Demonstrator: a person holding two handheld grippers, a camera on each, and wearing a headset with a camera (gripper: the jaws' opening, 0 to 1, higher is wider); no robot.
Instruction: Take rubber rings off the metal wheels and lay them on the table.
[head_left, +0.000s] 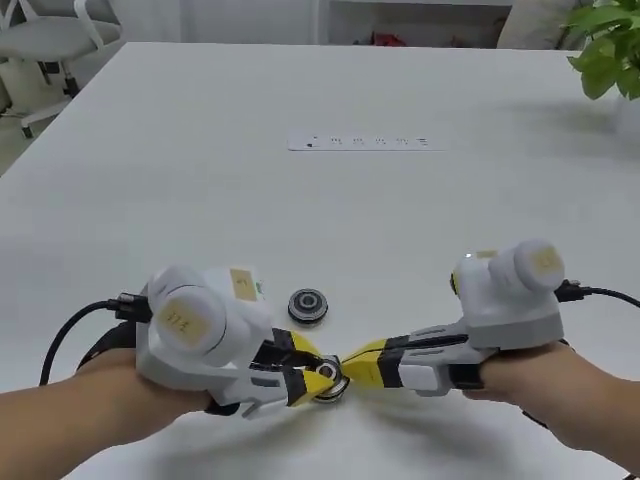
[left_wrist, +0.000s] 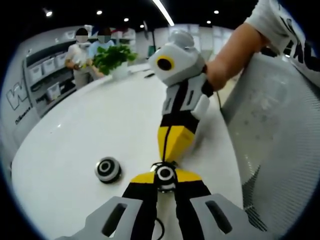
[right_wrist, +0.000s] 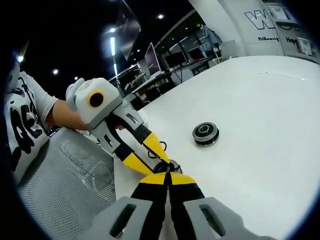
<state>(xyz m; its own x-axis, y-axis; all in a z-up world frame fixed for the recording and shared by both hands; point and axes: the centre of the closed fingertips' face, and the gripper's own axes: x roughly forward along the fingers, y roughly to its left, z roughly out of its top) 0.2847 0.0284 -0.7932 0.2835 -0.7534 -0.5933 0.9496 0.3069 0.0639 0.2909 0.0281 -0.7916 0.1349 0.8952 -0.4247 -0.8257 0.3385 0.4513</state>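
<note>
By the near edge of the table (head_left: 420, 220), my left gripper (left_wrist: 166, 177) clamps a metal wheel (head_left: 333, 388). My right gripper (right_wrist: 169, 176) has its jaws pressed together at the rim, seemingly pinching the rubber ring (left_wrist: 160, 164). A second wheel (head_left: 308, 305) lies just beyond them, and open tabletop runs on to the far edge.

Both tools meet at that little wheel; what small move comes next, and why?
Probably the right gripper should pull gently away to peel the ring off: the left gripper clamps the wheel, and the right's jaws are shut at its rim.
</note>
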